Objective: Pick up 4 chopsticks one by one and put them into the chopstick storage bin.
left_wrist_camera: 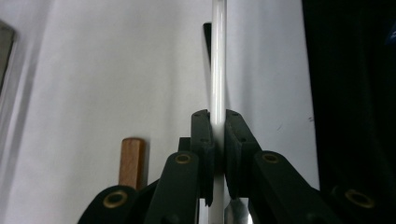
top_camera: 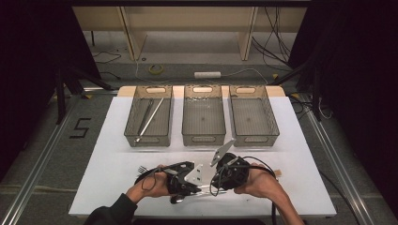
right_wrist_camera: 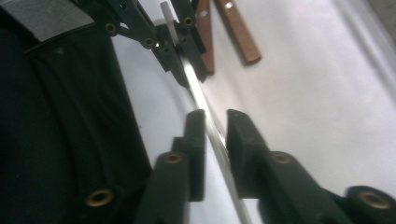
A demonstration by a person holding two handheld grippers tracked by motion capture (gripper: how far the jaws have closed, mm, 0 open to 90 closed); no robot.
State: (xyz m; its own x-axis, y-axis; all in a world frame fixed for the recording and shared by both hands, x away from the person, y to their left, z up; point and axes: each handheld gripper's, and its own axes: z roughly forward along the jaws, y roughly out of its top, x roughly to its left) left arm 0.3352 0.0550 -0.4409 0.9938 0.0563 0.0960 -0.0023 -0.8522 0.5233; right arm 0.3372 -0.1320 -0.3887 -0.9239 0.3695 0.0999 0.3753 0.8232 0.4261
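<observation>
Handing over the rod (left_wrist_camera: 218, 56) seemed the step: the left gripper (left_wrist_camera: 218, 116) clamped it, while the right gripper (right_wrist_camera: 215, 114) stood slack-jawed around it nearby. Next, the right needed backing clear.

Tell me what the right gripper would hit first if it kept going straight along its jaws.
Probably the left gripper: it sits right ahead, shut on the same silver rod that runs between the right gripper's open jaws. Depth is hard to judge.

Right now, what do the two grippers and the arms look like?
Both the left gripper and right gripper are black, with two flat black jaws on linkages pinned by brass-coloured rivets, grey three-cornered plates on top and black cables trailing. Dark sleeve on the left arm; right forearm bare.
</observation>
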